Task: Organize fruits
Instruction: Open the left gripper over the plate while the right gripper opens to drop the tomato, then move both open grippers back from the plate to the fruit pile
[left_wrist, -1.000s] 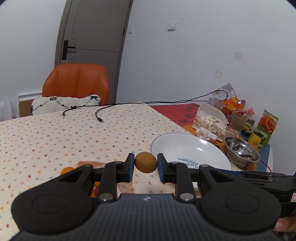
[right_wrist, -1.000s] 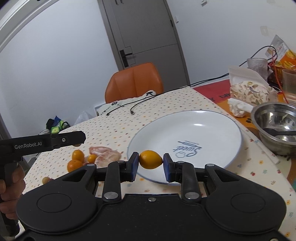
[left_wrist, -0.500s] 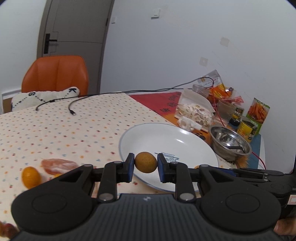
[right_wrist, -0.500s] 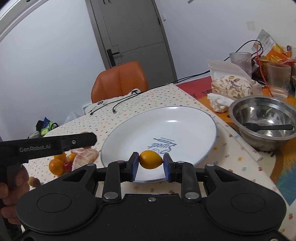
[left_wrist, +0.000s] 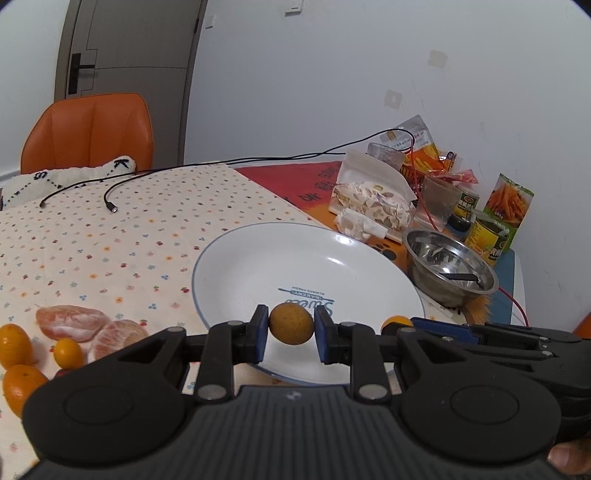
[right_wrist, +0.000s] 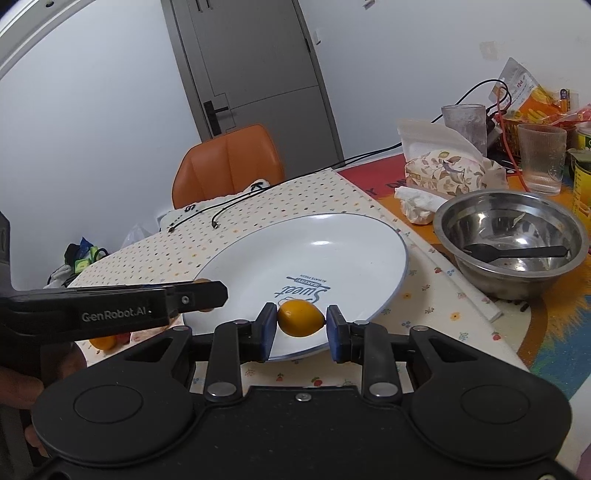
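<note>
The left gripper (left_wrist: 291, 332) clamps a brownish round fruit (left_wrist: 291, 324), and the right gripper (right_wrist: 301, 326) pinches a yellow kumquat (right_wrist: 301, 318) end to end. Both hang just over the near rim of the white plate (right_wrist: 332, 236), whose bare centre lies straight ahead.

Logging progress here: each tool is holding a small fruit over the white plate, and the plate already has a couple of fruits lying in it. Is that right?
Not quite. The plate has no fruit lying in it; both wrist views show it bare. The rest holds: the left tool grips a brownish fruit and the right tool a yellow fruit, both over the plate's near edge.
</note>
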